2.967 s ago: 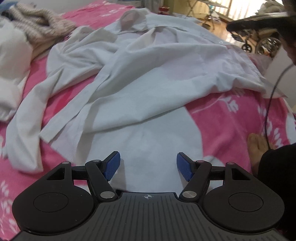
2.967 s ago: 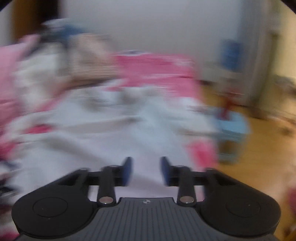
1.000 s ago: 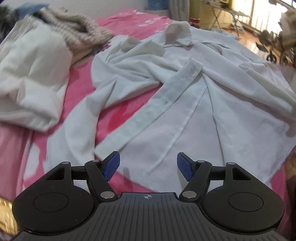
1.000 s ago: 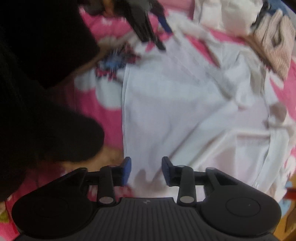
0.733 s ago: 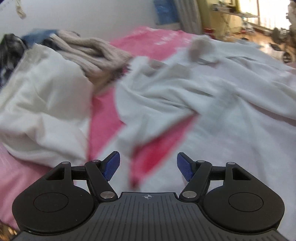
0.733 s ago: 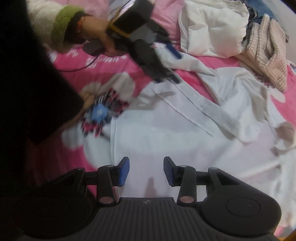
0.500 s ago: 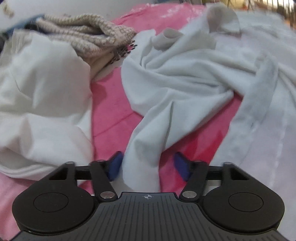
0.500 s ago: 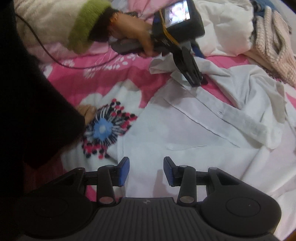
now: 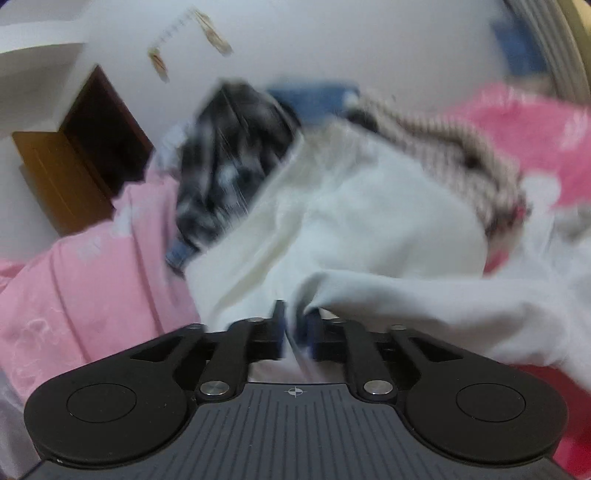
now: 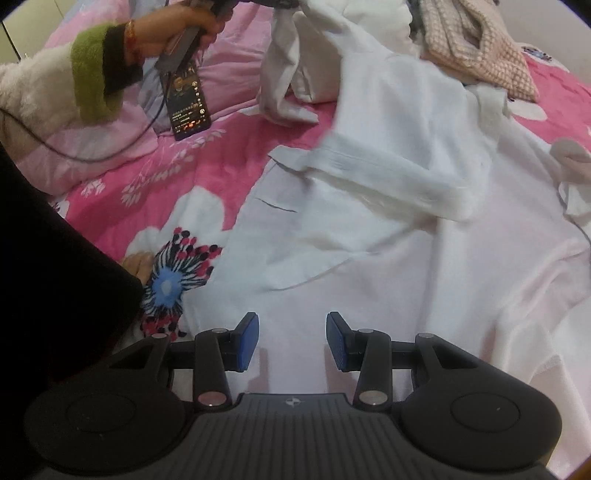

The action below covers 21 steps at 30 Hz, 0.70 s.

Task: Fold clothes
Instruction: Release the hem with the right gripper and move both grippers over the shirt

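A white shirt (image 10: 424, 258) lies spread on the pink flowered bedspread (image 10: 155, 184). My left gripper (image 9: 295, 325) has its jaws closing, with the shirt's sleeve (image 9: 406, 295) pinched between the blue pads. In the right wrist view that sleeve (image 10: 280, 74) hangs lifted at the top, beside the hand (image 10: 173, 26) that holds the left gripper. My right gripper (image 10: 291, 339) stands open just above the shirt's body near its lower hem, with nothing between its fingers (image 10: 246, 341).
A cream garment (image 9: 351, 221), a beige knit (image 10: 476, 48) and a dark patterned garment (image 9: 229, 147) are piled at the head of the bed. A lit phone (image 10: 186, 99) with a cable lies on a pink pillow. The person's foot (image 10: 138, 264) rests at the left.
The left gripper swung to the sleeve, closed on it and raised it off the bed. The right gripper sank lower over the shirt's body and stayed open.
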{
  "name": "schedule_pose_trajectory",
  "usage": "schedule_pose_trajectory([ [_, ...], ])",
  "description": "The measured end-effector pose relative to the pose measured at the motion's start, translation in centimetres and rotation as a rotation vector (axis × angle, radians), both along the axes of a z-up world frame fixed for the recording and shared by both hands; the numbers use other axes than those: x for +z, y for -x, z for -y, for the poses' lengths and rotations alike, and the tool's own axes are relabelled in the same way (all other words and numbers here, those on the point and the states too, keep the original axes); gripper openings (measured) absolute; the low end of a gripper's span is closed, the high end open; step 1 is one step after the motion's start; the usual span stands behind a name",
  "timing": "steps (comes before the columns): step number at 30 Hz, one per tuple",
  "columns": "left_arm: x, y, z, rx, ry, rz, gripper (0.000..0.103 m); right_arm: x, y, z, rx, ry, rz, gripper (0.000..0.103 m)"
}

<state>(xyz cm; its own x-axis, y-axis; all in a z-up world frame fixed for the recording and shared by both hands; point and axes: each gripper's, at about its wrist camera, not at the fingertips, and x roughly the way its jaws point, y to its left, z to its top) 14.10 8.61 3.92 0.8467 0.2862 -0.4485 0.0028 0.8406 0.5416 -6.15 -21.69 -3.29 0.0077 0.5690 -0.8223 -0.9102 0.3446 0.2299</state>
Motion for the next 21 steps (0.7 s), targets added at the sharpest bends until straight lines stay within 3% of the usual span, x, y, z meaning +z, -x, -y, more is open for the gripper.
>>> schedule_pose_trajectory([
  [1, -0.5, -0.4, 0.0, -0.001, 0.011, -0.043, 0.041, -0.1, 0.1, -0.1, 0.002, 0.001, 0.002, 0.043],
  [3, -1.6, -0.5, 0.1, -0.008, 0.04, -0.108, 0.046, -0.1, 0.4, -0.2, 0.005, -0.001, 0.004, 0.043],
  [5, -2.3, -0.1, 0.7, -0.026, 0.052, -0.128, 0.062, 0.1, 0.6, 0.0, -0.001, -0.002, 0.01, 0.043],
  [7, -2.1, 0.6, 0.6, -0.036, 0.098, -0.145, 0.072, 0.3, 0.7, 0.2, -0.018, -0.003, 0.008, 0.043],
  [12, -1.0, 3.1, -0.5, -0.025, 0.196, -0.157, 0.085, 0.6, 0.7, 1.1, -0.073, -0.016, -0.002, 0.044],
  [16, -0.7, 5.2, 0.2, -0.053, 0.197, -0.141, 0.095, 0.9, 0.7, 1.5, -0.118, -0.049, -0.024, 0.044],
  [21, 0.4, 7.7, -0.5, -0.099, 0.16, -0.126, 0.095, 1.6, 0.7, 2.0, -0.167, -0.063, -0.053, 0.044],
])
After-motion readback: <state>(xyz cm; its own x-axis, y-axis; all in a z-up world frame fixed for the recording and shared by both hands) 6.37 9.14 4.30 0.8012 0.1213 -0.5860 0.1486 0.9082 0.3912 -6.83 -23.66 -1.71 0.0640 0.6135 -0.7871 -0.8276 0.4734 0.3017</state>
